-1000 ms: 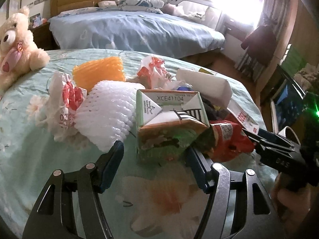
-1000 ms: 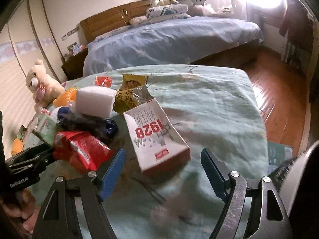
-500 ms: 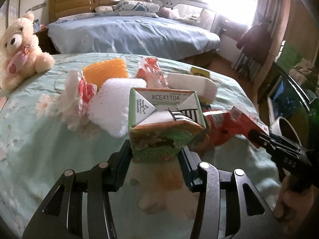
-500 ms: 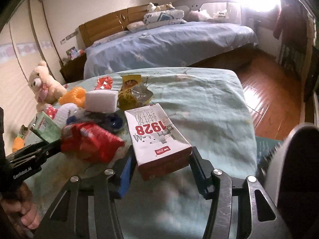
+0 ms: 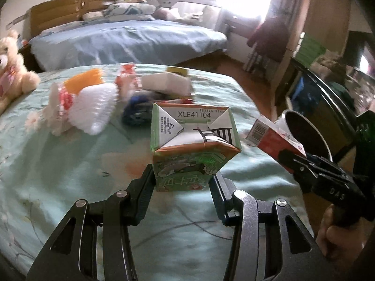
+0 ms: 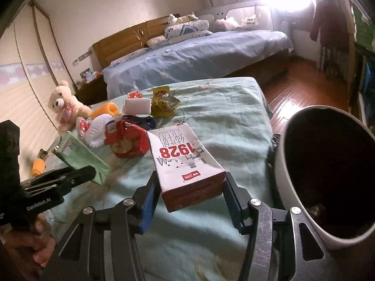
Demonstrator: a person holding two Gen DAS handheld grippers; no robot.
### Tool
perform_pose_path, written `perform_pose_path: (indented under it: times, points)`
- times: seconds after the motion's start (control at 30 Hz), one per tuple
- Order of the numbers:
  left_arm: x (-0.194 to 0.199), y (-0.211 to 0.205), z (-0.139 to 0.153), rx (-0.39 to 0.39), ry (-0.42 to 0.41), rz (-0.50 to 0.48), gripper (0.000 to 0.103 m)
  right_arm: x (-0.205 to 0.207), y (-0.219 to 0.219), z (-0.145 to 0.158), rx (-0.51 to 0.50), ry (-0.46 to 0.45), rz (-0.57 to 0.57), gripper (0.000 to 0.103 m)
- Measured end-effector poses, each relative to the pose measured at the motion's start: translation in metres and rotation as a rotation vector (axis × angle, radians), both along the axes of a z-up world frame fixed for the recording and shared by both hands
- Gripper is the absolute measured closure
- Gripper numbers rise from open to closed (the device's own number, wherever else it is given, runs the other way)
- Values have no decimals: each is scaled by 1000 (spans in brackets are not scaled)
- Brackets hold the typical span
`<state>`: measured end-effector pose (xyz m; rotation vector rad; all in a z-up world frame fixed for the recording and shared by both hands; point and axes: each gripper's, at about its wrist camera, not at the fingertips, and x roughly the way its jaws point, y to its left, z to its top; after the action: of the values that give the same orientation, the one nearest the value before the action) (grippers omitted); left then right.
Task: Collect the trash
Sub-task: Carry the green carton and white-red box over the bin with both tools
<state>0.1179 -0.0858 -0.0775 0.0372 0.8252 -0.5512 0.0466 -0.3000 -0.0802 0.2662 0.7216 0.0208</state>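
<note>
The left claw [image 5: 182,180] pinches a green-and-white drink carton [image 5: 192,145], and the right claw [image 6: 189,187] pinches a flat white-and-red milk carton [image 6: 187,161], both lifted above the mint floral bed cover [image 6: 222,107]. The dark-lined white round bin [image 6: 328,168] stands just beside the right claw, on its right, so that hand is nearer.

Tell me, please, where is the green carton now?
The green carton is clamped in the left gripper, at the centre of the left wrist view, above the bedspread, with the red and white carton on its right.
</note>
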Motion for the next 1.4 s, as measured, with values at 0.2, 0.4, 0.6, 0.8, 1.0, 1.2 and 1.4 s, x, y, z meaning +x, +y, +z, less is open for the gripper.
perform_pose_path:
  times: [0.2,0.4,0.6,0.8,1.0,1.2,1.4]
  points:
    - [-12,-18,6,-2,-9,-54,58,-26,-13,13,9,-35,-45,50]
    - [-20,-44,13,8,-24,-115,58,-45,-27,18,2,-50,-84,50]
    - [-29,-74,17,14,-34,-180,58,-62,-46,20,-6,-53,-137,50]
    - [-37,-105,20,20,-48,-250,58,-81,-67,23,-35,-62,-209,50]
    - [-39,-131,21,26,-45,-297,58,-98,-90,24,-49,-66,-289,50]
    - [-41,-153,21,38,-49,-342,58,-109,-107,26,-76,-68,-349,50]
    - [-44,-179,25,52,-64,-385,58,-114,-120,25,-96,-61,-393,50]
